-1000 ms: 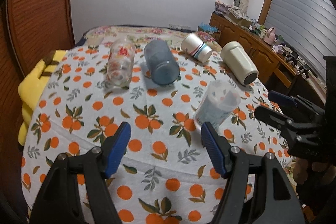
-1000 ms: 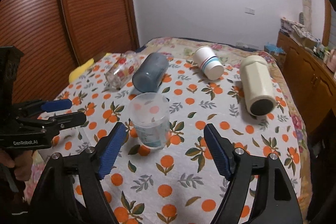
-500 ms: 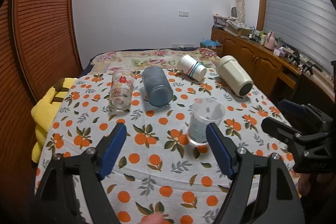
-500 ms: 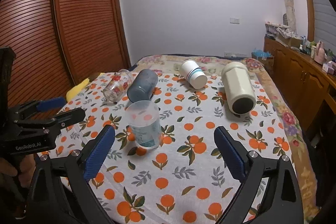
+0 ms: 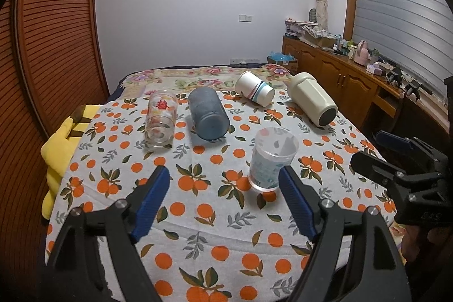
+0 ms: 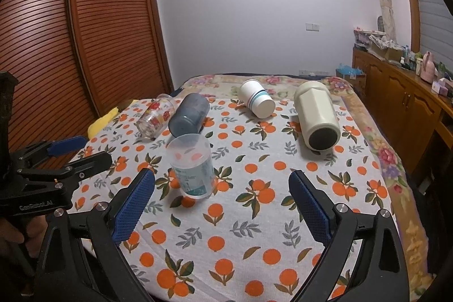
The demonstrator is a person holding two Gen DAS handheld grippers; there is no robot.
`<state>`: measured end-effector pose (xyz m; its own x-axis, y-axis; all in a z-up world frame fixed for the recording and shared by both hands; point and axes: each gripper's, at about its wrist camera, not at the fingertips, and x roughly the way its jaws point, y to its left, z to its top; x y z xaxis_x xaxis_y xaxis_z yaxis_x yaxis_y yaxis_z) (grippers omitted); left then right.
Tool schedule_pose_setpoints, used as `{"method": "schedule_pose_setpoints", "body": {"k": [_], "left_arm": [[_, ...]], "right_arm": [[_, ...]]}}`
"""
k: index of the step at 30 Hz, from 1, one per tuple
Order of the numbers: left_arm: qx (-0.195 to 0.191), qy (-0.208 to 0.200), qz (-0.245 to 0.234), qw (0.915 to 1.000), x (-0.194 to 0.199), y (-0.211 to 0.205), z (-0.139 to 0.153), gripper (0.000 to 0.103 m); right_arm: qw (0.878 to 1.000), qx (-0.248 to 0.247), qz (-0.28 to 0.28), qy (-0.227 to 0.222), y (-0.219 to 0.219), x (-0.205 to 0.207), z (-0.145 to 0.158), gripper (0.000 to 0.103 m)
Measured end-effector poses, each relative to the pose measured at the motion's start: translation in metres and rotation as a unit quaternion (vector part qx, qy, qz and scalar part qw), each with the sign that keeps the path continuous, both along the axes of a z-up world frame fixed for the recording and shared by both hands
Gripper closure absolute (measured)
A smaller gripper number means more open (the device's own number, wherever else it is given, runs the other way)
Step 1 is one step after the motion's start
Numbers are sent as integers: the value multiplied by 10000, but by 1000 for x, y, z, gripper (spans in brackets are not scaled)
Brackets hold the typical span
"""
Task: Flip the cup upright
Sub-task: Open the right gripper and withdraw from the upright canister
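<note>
A clear plastic cup (image 5: pixel 271 159) stands upright, mouth up, on the orange-print tablecloth (image 5: pixel 198 217); it also shows in the right wrist view (image 6: pixel 194 164). Four other cups lie on their sides behind it: a clear glass with red print (image 5: pixel 160 118), a blue-grey tumbler (image 5: pixel 208 113), a white striped paper cup (image 5: pixel 254 92) and a cream mug (image 5: pixel 312 98). My left gripper (image 5: pixel 223 188) is open and empty, near of the upright cup. My right gripper (image 6: pixel 220 188) is open and empty, just near of the same cup.
A yellow cloth (image 5: pixel 61 143) hangs at the table's left edge. A wooden sideboard (image 5: pixel 348 84) with clutter runs along the right wall. Slatted wooden doors (image 6: pixel 85 33) stand on the left. The right gripper shows in the left wrist view (image 5: pixel 402 169).
Both grippers have pulled back and up from the clear plastic cup. The cup, tilted one second ago, now stands upright and free on the cloth.
</note>
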<state>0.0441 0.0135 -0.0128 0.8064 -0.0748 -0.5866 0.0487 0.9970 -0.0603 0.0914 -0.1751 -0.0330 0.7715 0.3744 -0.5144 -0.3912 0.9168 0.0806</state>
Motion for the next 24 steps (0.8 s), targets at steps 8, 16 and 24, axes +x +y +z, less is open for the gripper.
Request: {"method": "schedule_pose_setpoints", "body": {"k": [8, 16, 24], "left_arm": [[6, -28, -9, 10000, -2, -2, 0, 23], [1, -51, -16, 10000, -4, -2, 3, 22], [-2, -51, -19, 10000, -4, -2, 3, 22]], "right_arm": [[10000, -5, -22, 2, -1, 1, -1, 6], [10000, 1, -25, 5, -1, 1, -1, 6], [10000, 2, -24, 3, -1, 1, -1, 6]]}}
